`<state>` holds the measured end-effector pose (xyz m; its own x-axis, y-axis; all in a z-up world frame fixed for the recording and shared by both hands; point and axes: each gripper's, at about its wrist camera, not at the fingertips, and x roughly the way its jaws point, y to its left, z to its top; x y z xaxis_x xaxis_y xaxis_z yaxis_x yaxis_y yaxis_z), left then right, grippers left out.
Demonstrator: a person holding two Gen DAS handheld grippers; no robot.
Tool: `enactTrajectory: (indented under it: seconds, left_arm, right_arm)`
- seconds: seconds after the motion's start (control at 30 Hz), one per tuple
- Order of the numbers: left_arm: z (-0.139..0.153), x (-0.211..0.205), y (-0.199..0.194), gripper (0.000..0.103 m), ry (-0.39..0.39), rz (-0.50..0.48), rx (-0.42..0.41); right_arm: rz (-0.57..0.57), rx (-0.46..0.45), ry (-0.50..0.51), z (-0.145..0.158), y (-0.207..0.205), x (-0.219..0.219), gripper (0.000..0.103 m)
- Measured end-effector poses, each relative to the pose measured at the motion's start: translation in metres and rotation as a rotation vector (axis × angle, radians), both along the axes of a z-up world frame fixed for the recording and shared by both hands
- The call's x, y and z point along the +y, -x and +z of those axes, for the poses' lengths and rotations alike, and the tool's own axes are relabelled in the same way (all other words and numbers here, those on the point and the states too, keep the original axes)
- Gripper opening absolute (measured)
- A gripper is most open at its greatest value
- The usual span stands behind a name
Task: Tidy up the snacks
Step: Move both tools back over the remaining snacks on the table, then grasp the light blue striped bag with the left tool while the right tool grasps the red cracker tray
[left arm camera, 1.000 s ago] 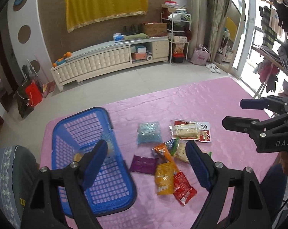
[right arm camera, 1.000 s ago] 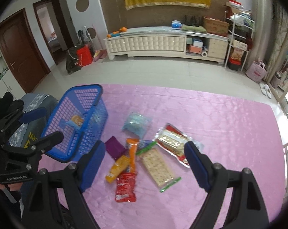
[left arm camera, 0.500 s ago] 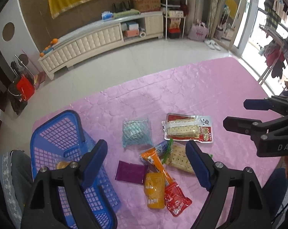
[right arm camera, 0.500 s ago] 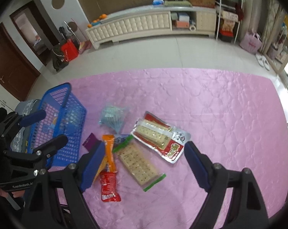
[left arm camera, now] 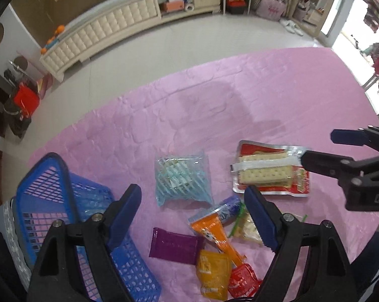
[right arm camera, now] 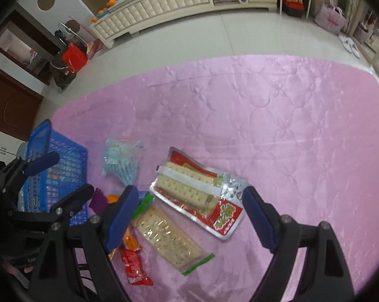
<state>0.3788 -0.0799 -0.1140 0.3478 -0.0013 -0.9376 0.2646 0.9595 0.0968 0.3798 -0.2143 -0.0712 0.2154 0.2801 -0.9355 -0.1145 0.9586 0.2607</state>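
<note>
Several snack packets lie in a loose pile on the pink cloth (right arm camera: pixel 290 125). Among them are a light blue packet (left arm camera: pixel 183 178), a red cracker pack (left arm camera: pixel 269 171), a purple packet (left arm camera: pixel 174 245), an orange stick (left arm camera: pixel 214 231), a yellow packet (left arm camera: pixel 213 271) and a small red packet (left arm camera: pixel 243 279). A blue mesh basket (left arm camera: pixel 51 193) stands left of the pile. My left gripper (left arm camera: pixel 192 216) hangs open above the purple and orange packets, holding nothing. My right gripper (right arm camera: pixel 189 214) is open and empty over the red cracker pack (right arm camera: pixel 197 193) and a clear cracker pack (right arm camera: pixel 169 239).
The left gripper (right arm camera: pixel 72 173) shows in the right wrist view in front of the basket (right arm camera: pixel 58 151). The right gripper (left arm camera: pixel 317 147) shows in the left wrist view beside the red pack. Beyond the cloth lie bare floor and a white cabinet (left arm camera: pixel 109 30).
Both grippers have come down and tipped toward the table, so the snacks fill more of each view. The basket has slid toward the left edge of each view. Both jaws stayed as wide.
</note>
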Motion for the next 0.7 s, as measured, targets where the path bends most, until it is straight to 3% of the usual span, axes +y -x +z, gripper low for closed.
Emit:
enactTrajectory:
  seconds: [0.23, 0.37, 0.67, 0.7]
  left_arm:
    - [-0.038, 0.004, -0.03, 0.082, -0.038, 0.031, 0.087]
    - [-0.06, 0.008, -0.044, 0.082, -0.023, 0.051, 0.139]
    - [-0.089, 0.017, -0.053, 0.082, -0.018, 0.095, 0.157]
    - [-0.089, 0.018, -0.053, 0.076, -0.003, 0.097, 0.157]
  right_arm:
    - [0.02, 0.056, -0.018, -0.027, -0.016, 0.004, 0.087]
    - [0.027, 0.077, -0.033, -0.038, -0.02, 0.005, 0.087]
    - [0.079, 0.065, -0.007, -0.046, -0.02, 0.002, 0.087]
    - [0.083, 0.068, -0.009, -0.047, -0.019, 0.0, 0.087]
